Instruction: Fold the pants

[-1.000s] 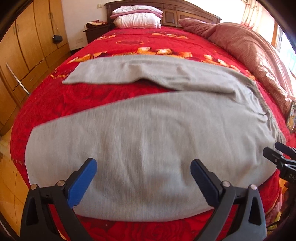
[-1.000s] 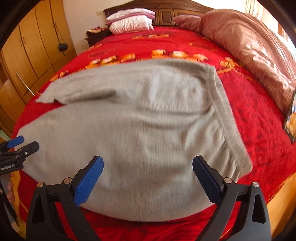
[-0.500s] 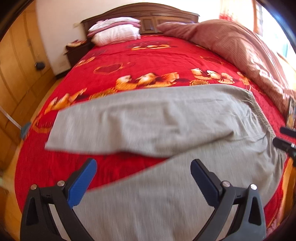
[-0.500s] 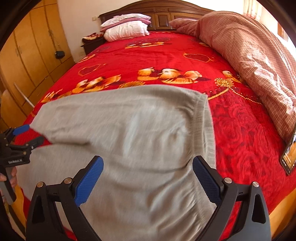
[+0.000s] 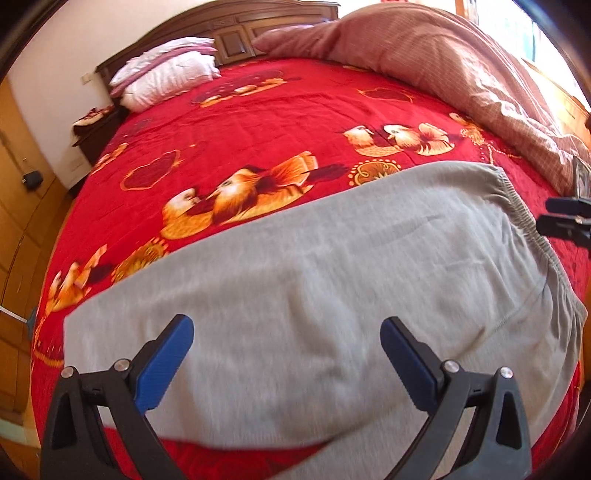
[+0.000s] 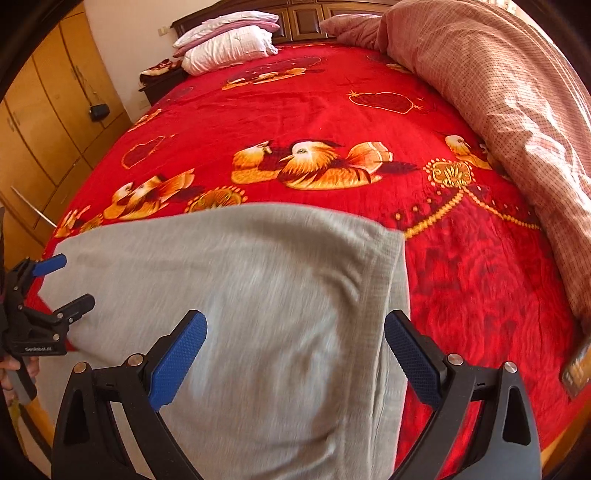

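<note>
Grey pants lie flat across the red bedspread, legs running left and the elastic waistband at the right. My left gripper hovers open over the farther leg, with nothing between its blue pads. In the right wrist view the pants fill the lower middle, their waistband running down beside my right gripper, which is open above the seat area. The left gripper shows at the left edge, open, near the leg hem. The right gripper peeks in beside the waistband.
White and pink pillows lie by the dark wooden headboard. A pink checked quilt is heaped along the bed's right side. Wooden wardrobes stand to the left. A flat dark object lies near the bed's right edge.
Both grippers have moved forward over the bed, from the near leg to above the farther leg and the waistband. Both stay open; the pants lie as before.
</note>
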Available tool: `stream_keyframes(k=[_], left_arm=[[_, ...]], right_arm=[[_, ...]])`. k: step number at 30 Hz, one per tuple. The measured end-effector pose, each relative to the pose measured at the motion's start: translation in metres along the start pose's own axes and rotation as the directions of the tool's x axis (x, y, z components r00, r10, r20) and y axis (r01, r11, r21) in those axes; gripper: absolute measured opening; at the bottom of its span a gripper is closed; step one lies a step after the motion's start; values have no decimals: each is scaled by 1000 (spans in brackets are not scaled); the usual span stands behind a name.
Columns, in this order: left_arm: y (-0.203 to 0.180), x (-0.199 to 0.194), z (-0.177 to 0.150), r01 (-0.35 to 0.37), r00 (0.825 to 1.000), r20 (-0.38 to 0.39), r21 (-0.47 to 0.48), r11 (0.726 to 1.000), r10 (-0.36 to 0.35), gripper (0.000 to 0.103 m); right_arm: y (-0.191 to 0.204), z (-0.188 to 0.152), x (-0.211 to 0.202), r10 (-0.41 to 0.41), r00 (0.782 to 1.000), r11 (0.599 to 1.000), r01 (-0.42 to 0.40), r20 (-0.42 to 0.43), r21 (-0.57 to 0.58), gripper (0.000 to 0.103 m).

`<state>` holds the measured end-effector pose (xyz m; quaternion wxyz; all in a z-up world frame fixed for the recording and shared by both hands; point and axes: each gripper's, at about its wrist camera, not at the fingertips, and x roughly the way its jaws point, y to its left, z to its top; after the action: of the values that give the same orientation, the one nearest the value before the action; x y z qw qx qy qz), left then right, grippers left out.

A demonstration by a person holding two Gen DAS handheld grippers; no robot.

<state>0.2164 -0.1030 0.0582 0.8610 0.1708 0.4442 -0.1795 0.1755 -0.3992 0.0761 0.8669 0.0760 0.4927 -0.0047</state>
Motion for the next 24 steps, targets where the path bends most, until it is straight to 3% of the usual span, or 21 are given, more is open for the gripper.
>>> stream_keyframes(k=[12, 18, 24], left_arm=[[33, 66, 56, 78, 993, -97, 85, 993, -70, 103], [60, 100, 73, 53, 989, -145, 139, 989, -33, 103], [77, 122, 68, 183, 970, -182, 118, 976, -160, 103]], right_arm=[[-2, 63, 61, -61, 994, 993, 51, -96, -109, 99], [5, 71, 93, -63, 985, 984, 34, -161, -175, 99], [10, 71, 113, -65, 982, 972, 23, -176, -234, 100]])
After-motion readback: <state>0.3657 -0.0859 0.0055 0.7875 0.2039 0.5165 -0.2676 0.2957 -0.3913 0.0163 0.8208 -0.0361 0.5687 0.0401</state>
